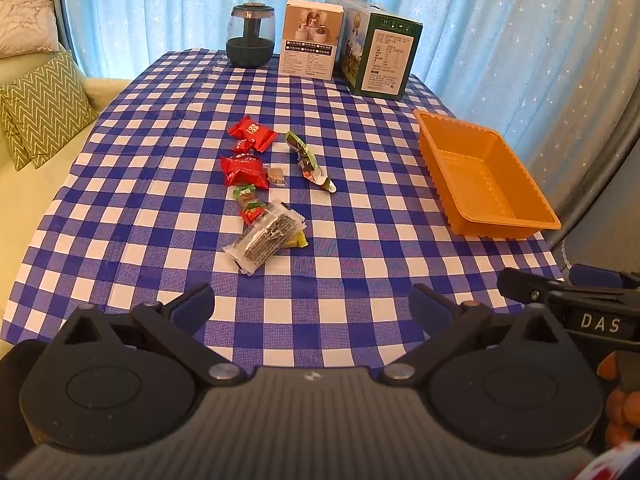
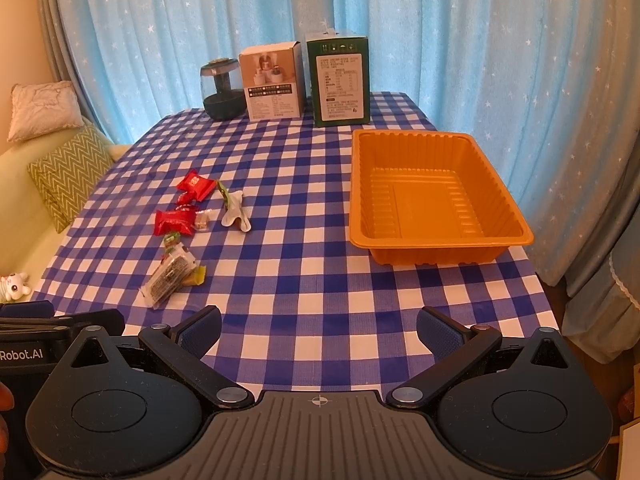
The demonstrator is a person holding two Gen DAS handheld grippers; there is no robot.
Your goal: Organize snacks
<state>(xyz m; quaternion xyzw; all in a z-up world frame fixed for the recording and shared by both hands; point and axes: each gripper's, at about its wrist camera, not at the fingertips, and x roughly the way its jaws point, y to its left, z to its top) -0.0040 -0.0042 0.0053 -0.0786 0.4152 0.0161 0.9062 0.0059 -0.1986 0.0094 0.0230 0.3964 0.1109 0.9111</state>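
Blue-and-white checked tablecloth (image 2: 304, 240) before star-dotted blue curtains (image 2: 460, 40); nothing sorted yet.

Both empty: left gripper (image 1: 312, 304) and right gripper (image 2: 319, 330), jaws spread wide, low over near edge. Scattered wrapped snacks (image 1: 260, 184) left of centre, well apart from empty ribbed orange plastic tray (image 2: 434, 196) at right. Best to start with nearest clear-wrapped dark bar (image 1: 266, 238), partly over a yellow-green sweet (image 1: 298, 242): pinch across narrow width, lift straight to avoid dragging neighbours, release low inside tray.
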